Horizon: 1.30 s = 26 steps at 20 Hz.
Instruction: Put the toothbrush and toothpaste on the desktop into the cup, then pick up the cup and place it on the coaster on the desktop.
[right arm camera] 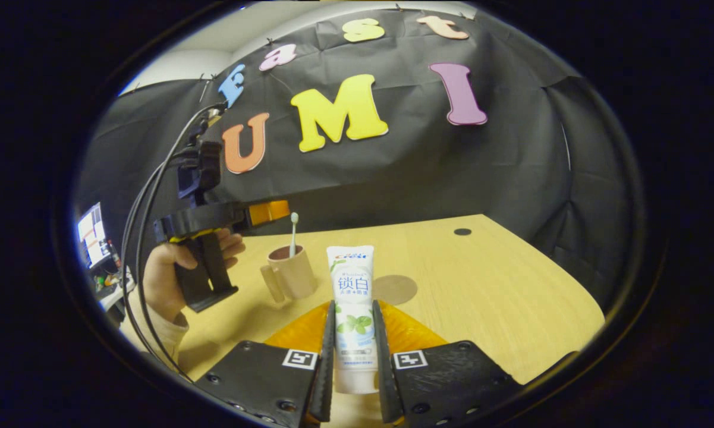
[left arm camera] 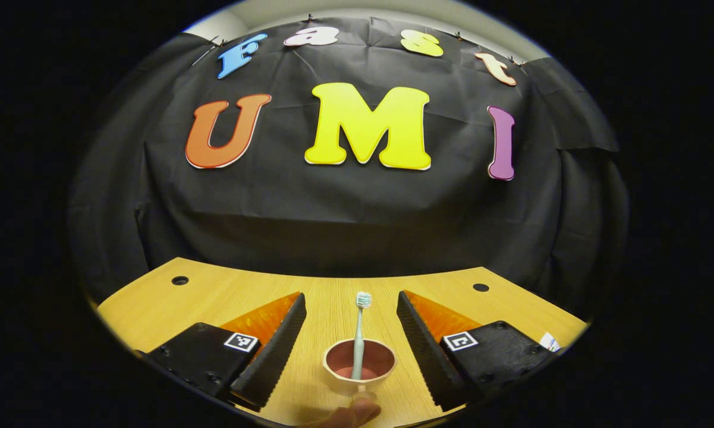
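Note:
A pinkish cup (left arm camera: pixel 359 365) stands on the wooden desktop (left arm camera: pixel 154 303) with a pale toothbrush (left arm camera: pixel 359 333) upright in it, bristles up. My left gripper (left arm camera: pixel 351 296) hovers above the cup, open, its fingers wide on either side of the brush and touching nothing. In the right gripper view, my right gripper (right arm camera: pixel 354 306) is shut on a white toothpaste tube (right arm camera: pixel 352 285), held upright above the desk. Beyond it are the cup (right arm camera: pixel 291 273) with the toothbrush (right arm camera: pixel 293 235), a round brown coaster (right arm camera: pixel 394 289) to the cup's right, and the left gripper (right arm camera: pixel 267 212) in a hand (right arm camera: pixel 166 273).
Two dark holes (left arm camera: pixel 179 280) (left arm camera: pixel 481 287) sit near the desktop's far edge. A fingertip (left arm camera: pixel 357 411) shows just below the cup. Cables (right arm camera: pixel 148 196) trail from the left gripper, and a lit screen (right arm camera: pixel 89 232) stands off the desk's left side.

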{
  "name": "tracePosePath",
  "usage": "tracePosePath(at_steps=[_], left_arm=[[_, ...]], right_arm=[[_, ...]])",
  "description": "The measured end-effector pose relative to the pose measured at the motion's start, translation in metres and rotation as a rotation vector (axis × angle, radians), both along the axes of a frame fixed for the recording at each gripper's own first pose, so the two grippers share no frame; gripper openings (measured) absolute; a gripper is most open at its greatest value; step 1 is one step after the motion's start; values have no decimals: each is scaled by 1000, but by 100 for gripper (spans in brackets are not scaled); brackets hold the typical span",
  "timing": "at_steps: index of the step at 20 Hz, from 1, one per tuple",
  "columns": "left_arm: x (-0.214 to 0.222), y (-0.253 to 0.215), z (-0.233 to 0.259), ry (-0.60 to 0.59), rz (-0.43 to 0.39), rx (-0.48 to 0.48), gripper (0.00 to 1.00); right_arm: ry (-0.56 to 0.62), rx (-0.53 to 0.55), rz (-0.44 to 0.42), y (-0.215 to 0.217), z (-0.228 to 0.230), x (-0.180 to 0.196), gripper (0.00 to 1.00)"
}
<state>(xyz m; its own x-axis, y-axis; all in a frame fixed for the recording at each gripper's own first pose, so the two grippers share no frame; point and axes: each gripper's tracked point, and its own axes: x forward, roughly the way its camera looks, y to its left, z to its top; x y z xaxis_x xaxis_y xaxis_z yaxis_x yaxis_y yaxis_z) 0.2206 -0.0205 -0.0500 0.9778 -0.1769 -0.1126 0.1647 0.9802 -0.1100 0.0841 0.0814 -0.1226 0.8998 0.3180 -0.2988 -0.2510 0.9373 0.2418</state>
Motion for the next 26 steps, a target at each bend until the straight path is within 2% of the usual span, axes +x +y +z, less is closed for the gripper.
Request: tracePosePath(at_steps=[6,9,13,15,18,22,25,26], left_arm=[[-49,38,-6,20,30,-38,99],[-72,51,-33,69,28,-97,98],[-96,70,-70,130,48,-103,98],[-103,73,-86,170,37,-101,98],[-103,79,-94,170,25,-104,98],[-96,85,-109,197,29,-93,98],[-93,79,-108,196,8,-102,98],[-94,78,-109,197,2,-103,98]], right_arm=[[-139,83,21,55,78,53,34],[-185,125,70,95,107,80,31],[-265,121,81,142,129,112,31],[-286,111,79,162,127,123,31],[-214,144,81,179,111,137,32],[-192,127,52,177,104,158,34],[-206,110,45,177,101,163,31],[-206,106,45,177,100,164,35]])
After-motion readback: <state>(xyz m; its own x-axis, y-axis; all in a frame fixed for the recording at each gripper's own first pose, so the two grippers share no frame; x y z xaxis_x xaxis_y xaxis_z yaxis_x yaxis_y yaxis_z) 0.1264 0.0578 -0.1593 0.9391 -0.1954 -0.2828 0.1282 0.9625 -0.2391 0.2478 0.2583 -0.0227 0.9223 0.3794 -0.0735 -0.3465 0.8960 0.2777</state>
